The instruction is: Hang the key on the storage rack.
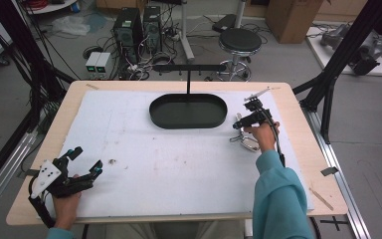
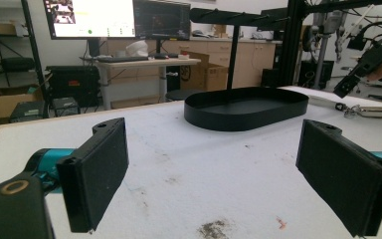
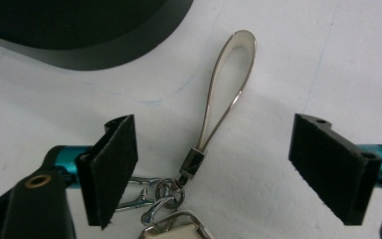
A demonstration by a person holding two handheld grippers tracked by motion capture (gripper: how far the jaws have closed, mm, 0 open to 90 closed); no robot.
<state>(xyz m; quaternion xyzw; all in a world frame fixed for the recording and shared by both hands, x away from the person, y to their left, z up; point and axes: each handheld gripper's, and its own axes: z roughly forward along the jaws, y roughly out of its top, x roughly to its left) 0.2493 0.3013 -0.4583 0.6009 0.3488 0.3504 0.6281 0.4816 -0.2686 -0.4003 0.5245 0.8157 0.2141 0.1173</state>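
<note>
A silver keychain (image 1: 247,143) lies on the white mat right of a black oval tray (image 1: 188,122). My right gripper (image 1: 243,127) hovers just above it, tilted down. In the right gripper view the keychain's metal loop strap (image 3: 222,94) runs up between the wide-open pads (image 3: 110,167) of the right gripper (image 3: 214,149), with its clasps and rings at the bottom edge; nothing is gripped. My left gripper (image 1: 87,159) rests open near the front left corner, and the left gripper (image 2: 221,169) faces the tray (image 2: 246,107) with nothing between its jaws.
A black post with a hooked crossbar (image 1: 189,67) rises from the tray's far side. The white mat (image 1: 179,164) covers most of the wooden table. A small dark smudge (image 1: 112,161) marks the mat near the left gripper. A stool and computers stand beyond the table.
</note>
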